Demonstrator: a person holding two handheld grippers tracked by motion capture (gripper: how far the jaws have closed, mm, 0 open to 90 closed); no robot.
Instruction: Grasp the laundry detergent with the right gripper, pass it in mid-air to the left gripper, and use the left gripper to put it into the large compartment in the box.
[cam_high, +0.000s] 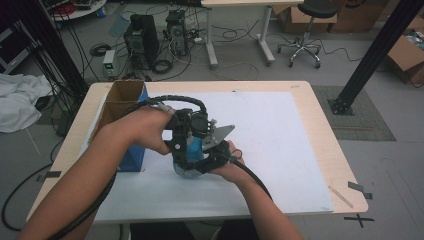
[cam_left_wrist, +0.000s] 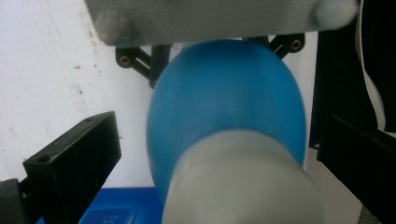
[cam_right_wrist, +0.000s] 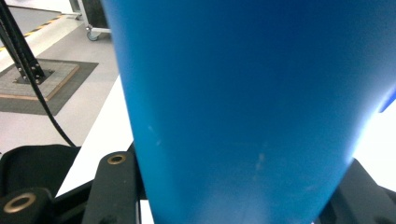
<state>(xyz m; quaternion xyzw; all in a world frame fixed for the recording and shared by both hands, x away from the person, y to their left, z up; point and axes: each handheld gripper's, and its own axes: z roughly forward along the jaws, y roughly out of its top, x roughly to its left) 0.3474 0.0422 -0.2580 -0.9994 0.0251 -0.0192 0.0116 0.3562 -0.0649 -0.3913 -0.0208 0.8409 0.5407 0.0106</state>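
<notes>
The blue bottle (cam_right_wrist: 243, 107) sat clamped in the right gripper (cam_high: 212, 157) above the white surface (cam_high: 280, 145), the left gripper's (cam_high: 187, 132) fingers (cam_left_wrist: 74, 161) wide around its grey cap (cam_left_wrist: 243, 182), best closed squarely before twisting.

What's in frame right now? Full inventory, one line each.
bottle: 1, blue with a grey end, held over the table's middle between both grippers
box: 1, brown cardboard with a blue side, open, table's left edge
sheet: 1, white, covers most of the tabletop
table: 1, light wood, centre of the high view
computer towers: 2, black, floor beyond the table
stool: 1, black seat on a wheeled base, floor at back right
cloth: 1, white, far left
left gripper: 1, black, jaws either side of the bottle's grey end, a gap showing at the left jaw
right gripper: 1, black, shut on the bottle
</notes>
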